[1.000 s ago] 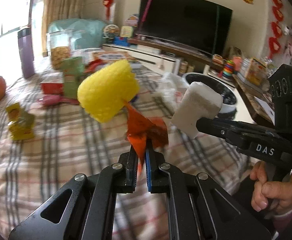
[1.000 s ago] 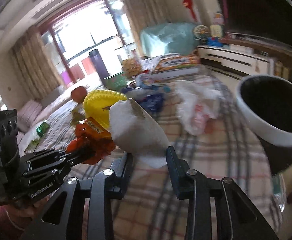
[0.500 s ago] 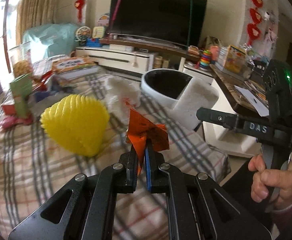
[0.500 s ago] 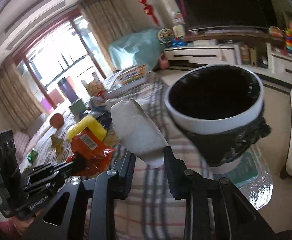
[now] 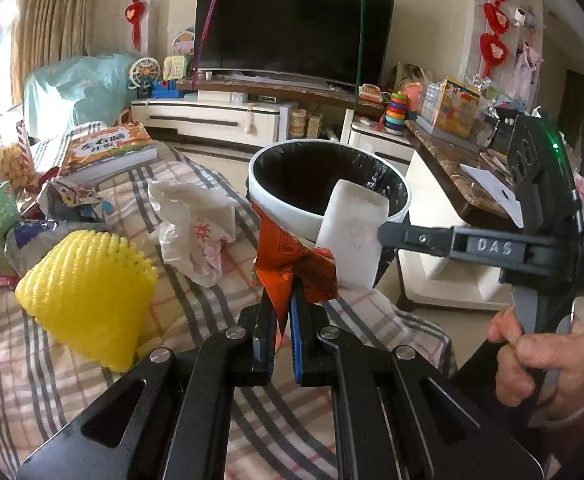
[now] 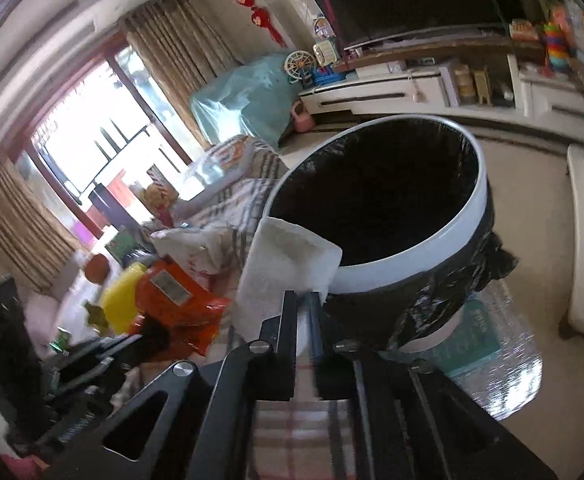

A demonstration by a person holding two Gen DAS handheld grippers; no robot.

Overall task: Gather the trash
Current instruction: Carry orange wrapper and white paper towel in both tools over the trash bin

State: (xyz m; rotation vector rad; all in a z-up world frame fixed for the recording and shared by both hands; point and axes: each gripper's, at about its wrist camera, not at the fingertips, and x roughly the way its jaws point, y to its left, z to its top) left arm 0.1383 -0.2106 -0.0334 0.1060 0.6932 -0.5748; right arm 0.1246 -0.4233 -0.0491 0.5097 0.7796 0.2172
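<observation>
My left gripper (image 5: 284, 294) is shut on a crumpled orange wrapper (image 5: 288, 256) that sticks up from its pads. Just right of it, my right gripper (image 6: 301, 300) holds a white foam block (image 6: 280, 264). Its jaws are closing on the block, which is squeezed narrow between the pads. Both pieces hang just in front of the near rim of a white bin (image 5: 276, 208) with a black liner, which stands beside the table's end. In the right wrist view the bin (image 6: 411, 252) fills the middle, and the orange wrapper (image 6: 176, 296) shows at lower left.
A yellow foam fruit net (image 5: 88, 296), a white plastic bag (image 5: 200, 232), books and packets lie on the plaid tablecloth (image 5: 52, 392). A TV cabinet (image 5: 212, 116) stands behind. A hand (image 5: 539, 360) grips the right gripper's handle. Bare floor lies right of the bin.
Both grippers have swung right from over the table to the bin's near rim, carrying the wrapper and the block. The right jaws have narrowed on the block, and the right view has tilted.
</observation>
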